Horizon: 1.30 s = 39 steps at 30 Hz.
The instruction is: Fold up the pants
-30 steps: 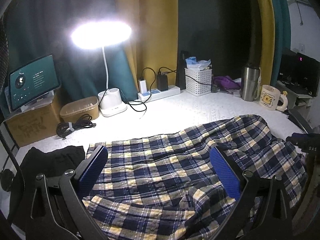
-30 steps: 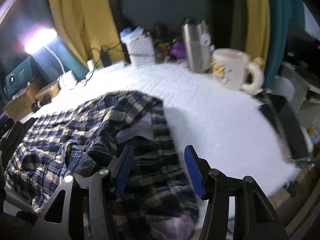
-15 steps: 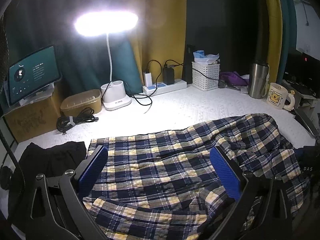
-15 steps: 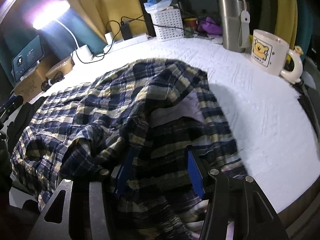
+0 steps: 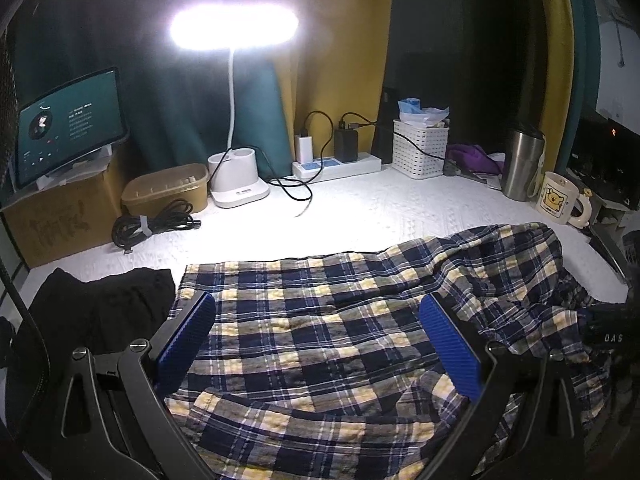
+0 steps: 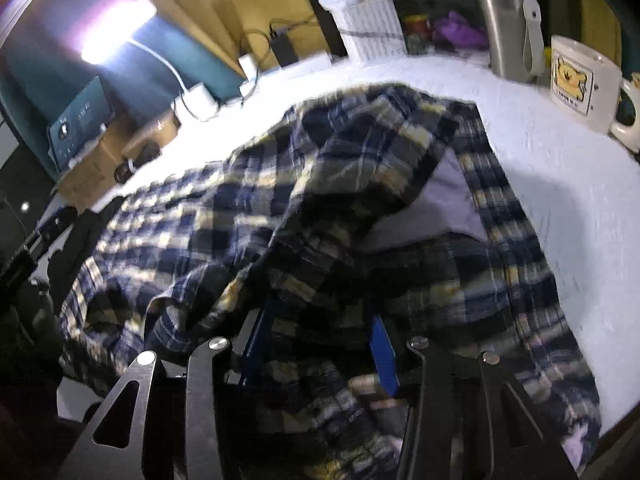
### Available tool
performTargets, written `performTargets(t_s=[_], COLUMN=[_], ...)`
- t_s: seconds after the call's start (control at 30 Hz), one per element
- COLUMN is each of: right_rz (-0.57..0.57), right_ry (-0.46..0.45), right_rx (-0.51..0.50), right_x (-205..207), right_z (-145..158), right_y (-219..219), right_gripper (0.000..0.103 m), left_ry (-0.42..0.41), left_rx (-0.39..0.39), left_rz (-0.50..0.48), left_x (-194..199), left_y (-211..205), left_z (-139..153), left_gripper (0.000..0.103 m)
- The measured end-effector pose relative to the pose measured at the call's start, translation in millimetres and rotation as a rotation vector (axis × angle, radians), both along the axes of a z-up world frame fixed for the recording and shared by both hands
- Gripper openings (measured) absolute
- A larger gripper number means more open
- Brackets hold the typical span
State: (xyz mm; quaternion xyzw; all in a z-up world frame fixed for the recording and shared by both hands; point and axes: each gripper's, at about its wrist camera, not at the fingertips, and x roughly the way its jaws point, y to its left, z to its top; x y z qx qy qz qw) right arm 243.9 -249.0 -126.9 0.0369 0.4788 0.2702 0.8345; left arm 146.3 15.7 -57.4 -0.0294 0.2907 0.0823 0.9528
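Plaid cotton, navy and yellow, covers most of what I see: the pants [image 5: 320, 328] lie spread on the white bedspread [image 5: 360, 216], flat toward the left end and heaped in a rumpled mound at the right. My left gripper [image 5: 316, 332] hangs above the flat part with its blue pads wide apart and nothing between them. My right gripper [image 6: 320, 344] is pushed into the bunched end; cloth drapes over and between its fingers, and with the blur I cannot tell whether they have closed on it.

My worry is the right side. If I pull from there with only a loose layer caught, the mound could drag along instead of folding cleanly, and a wide sweep might bring cloth against the bear mug [image 6: 580, 80] or steel tumbler [image 6: 504, 20] standing near that edge. On the left, the black garment [image 5: 100, 304] touches the pants' end and could get pinched along with it.
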Motion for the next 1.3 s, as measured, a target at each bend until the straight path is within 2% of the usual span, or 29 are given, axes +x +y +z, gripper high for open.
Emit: performTargets(t_s=[0.03,0.07,0.17,0.33,0.37,0.6,0.77,0.83,0.93,1.03,1.07,1.1,1.13,1.17,1.3], right_rz=[-0.002,0.004,0.024,0.002,-0.01,-0.157,-0.21,-0.207,-0.2,-0.224,-0.237,-0.248,-0.266,-0.277,-0.307], right_ry=[0.0,0.004,-0.008,-0.082,-0.09,-0.15,-0.104,-0.103,-0.093,-0.102,-0.111,-0.119,-0.131,-0.144,-0.18], right_rx=[0.003,0.008,-0.005,-0.049,-0.055,-0.157,-0.237,-0.224,-0.235,-0.251,-0.259,-0.261,-0.256,-0.249,-0.245], right_x=[1.8,3.4,3.1,-4.4,-4.7,0.1,13.8,13.2,11.0,4.2,3.6,3.0,3.4,4.2,16.8], right_z=[1.2,1.1,-1.3,12.7,15.2,27.4,7.0,5.8,10.7,19.2,23.0,27.1,32.9,36.5,51.1], right_y=[1.6,3.7,12.2,8.3,2.6,-45.6,-72.0,-76.1,-79.2,-83.5,-85.1,-87.5,-91.7,-94.0,-97.2], right_gripper=[0.043,0.032,0.024,0.019,0.011,0.009,0.009,0.009,0.014,0.029,0.043,0.065,0.074,0.078,0.078], left_ry=[0.0,-0.001,-0.002,-0.008,-0.009,-0.008,0.014,0.024,0.045,0.054,0.055,0.058,0.062,0.066,0.105], left_rx=[-0.002,-0.005,-0.007,0.003,0.005,0.015,0.014,0.016,0.024,0.027,0.027,0.024,0.019,0.018,-0.002], left_rz=[0.005,0.009,0.02,0.031,0.032,0.03,0.046,0.065,0.111,0.151,0.158,0.159,0.155,0.15,0.109], left_x=[-0.8,-1.4,-2.1,-3.0,-3.0,0.8,2.6,1.5,-1.0,0.1,1.2,3.4,6.7,9.8,31.7], left_y=[1.9,3.3,6.3,7.9,7.9,3.2,8.7,18.0,37.7,60.3,65.9,72.1,78.3,82.7,103.8], left_z=[0.0,0.1,1.0,5.3,6.0,8.9,6.8,7.1,5.9,6.3,6.4,6.7,6.5,5.6,-3.6], left_gripper=[0.101,0.101,0.101,0.101,0.101,0.101,0.101,0.101,0.101,0.101,0.101,0.101,0.101,0.101,0.101])
